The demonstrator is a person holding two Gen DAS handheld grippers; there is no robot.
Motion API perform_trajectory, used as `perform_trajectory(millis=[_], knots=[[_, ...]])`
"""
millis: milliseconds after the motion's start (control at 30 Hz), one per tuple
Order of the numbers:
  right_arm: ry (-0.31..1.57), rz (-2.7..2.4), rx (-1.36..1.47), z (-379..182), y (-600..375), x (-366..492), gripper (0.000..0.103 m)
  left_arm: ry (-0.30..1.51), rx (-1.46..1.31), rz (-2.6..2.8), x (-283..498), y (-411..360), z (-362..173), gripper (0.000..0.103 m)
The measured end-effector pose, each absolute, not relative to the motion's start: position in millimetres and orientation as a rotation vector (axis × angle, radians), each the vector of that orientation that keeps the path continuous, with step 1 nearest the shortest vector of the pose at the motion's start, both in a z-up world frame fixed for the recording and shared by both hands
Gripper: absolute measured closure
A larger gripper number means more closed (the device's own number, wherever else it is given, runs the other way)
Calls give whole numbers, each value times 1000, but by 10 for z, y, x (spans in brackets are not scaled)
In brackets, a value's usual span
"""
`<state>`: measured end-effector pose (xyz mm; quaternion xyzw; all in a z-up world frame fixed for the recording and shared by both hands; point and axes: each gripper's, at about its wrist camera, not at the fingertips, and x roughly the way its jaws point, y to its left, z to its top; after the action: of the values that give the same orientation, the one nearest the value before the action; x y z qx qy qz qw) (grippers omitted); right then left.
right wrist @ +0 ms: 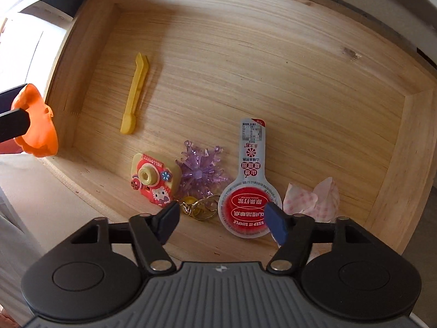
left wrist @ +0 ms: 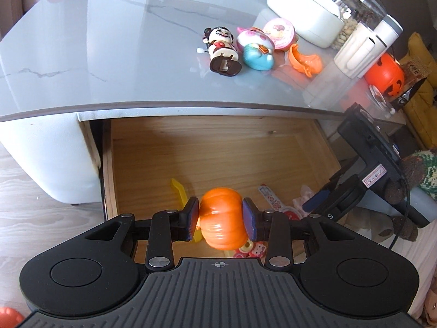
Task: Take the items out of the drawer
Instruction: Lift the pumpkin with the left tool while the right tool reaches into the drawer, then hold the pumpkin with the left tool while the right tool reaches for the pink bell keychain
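The left tool [left wrist: 220, 220] has its pads clamped on an orange pumpkin half [left wrist: 221, 218], held clear above the open drawer [left wrist: 232, 147] — this item is mid-carry, and the next move, as I judge it, is to bring it over the edge and set it on the grey tabletop [left wrist: 109, 54] near the pieces already there: two toy figures, one pink round case and one orange shell. The right tool [right wrist: 221, 222] hangs over the drawer's near end with its jaws apart and nothing between the pads; the red-lidded snack cup [right wrist: 250, 207] lies just beyond them. Closing on that flat cup would call for a low, level approach. Left in the drawer I count six things — one yellow plastic stick [right wrist: 135, 95], one toy camera [right wrist: 155, 179], one purple crystal ornament [right wrist: 200, 170], one keyring [right wrist: 198, 207], the cup, and one pink-printed wrapper [right wrist: 314, 198].
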<state>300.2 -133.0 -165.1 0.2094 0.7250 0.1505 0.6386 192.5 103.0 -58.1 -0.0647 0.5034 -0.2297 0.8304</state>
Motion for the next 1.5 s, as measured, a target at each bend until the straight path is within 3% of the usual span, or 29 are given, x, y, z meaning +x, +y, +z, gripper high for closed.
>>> perform_trajectory(millis=[300,533,600,667,767,933,1167,1300,1433,1500], knots=[[1828,337,418,-1951,-1277,3073,23,1040,-46,-456,1843,1016,-571,64],[1828,399,324,-1938,-1166,3094,19,1020,-10,-467,1823,975,-546,64],[1826,397,325,-1937,-1170,3075,27,1021,-11,-471,1821,970,-542,64],[1820,394,319,-1929,-1175,3033,47,1023,-14,-473,1822,967,-543,64],[1791,392,328,-1886,-1205,2976,62,1029,-20,-476,1825,966,-550,64],[1750,364,263,-1819,-1178,2965,65,1038,-16,-474,1825,955,-572,64],[1575,375,32,-1568,-1043,2943,65,1045,-16,-475,1831,959,-583,64],[1573,334,45,-1563,-1152,3006,61,1046,-14,-477,1827,958,-582,64],[1608,320,238,-1523,-1353,3081,42,1048,-11,-476,1835,950,-587,64],[1623,358,347,-1469,-1347,3073,24,1049,-6,-475,1843,943,-589,64]])
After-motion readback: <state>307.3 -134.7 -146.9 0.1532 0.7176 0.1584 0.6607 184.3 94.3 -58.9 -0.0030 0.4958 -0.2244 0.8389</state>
